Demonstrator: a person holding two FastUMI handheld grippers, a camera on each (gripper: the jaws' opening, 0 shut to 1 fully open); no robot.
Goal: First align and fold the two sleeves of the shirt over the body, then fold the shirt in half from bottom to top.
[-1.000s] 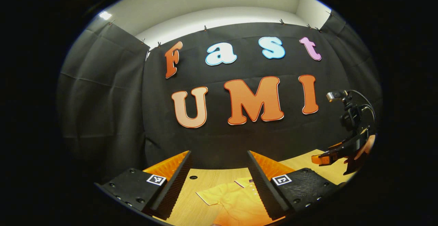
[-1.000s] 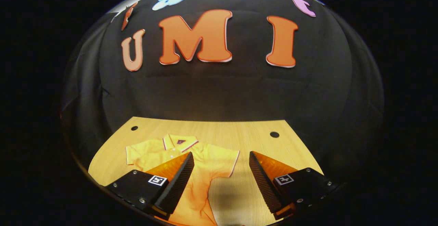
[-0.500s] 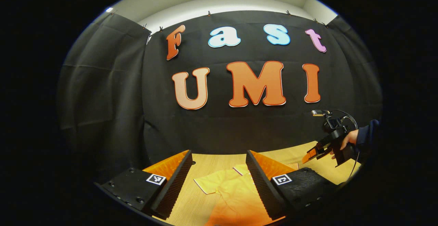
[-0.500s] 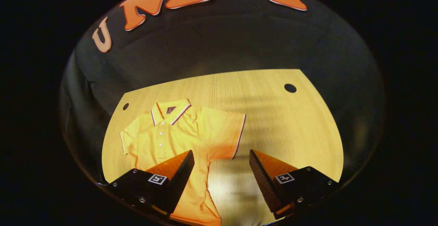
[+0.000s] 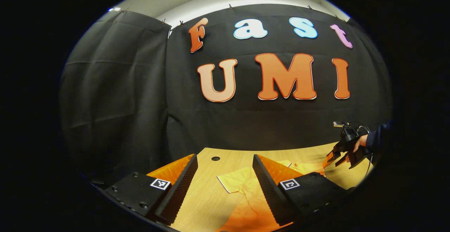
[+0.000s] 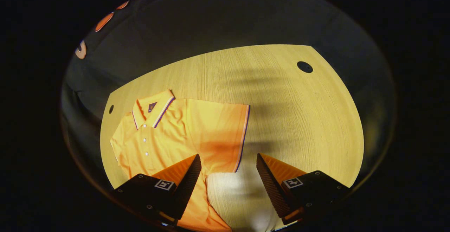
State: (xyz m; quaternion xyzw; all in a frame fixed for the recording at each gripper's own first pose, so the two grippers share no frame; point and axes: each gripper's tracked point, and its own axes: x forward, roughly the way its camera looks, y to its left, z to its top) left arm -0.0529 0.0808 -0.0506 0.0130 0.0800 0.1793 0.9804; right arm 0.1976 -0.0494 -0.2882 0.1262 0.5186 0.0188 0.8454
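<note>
Both grippers hang above the surface with jaws spread wide and nothing between them: our right gripper (image 6: 228,163) sits over the shirt's (image 6: 168,133) near sleeve (image 6: 225,133), our left gripper (image 5: 225,165) over the other sleeve (image 5: 239,181). We also see the right gripper (image 5: 334,156) from the left gripper view, held in a hand (image 5: 357,144) and clear of the cloth. The shirt lies flat on the wooden table (image 6: 299,119), towards its left edge, collar pointing to the far edge (both sleeves spread out to the sides). We judge nothing is folded yet; both sleeve folds and the bottom-to-top fold are left.
</note>
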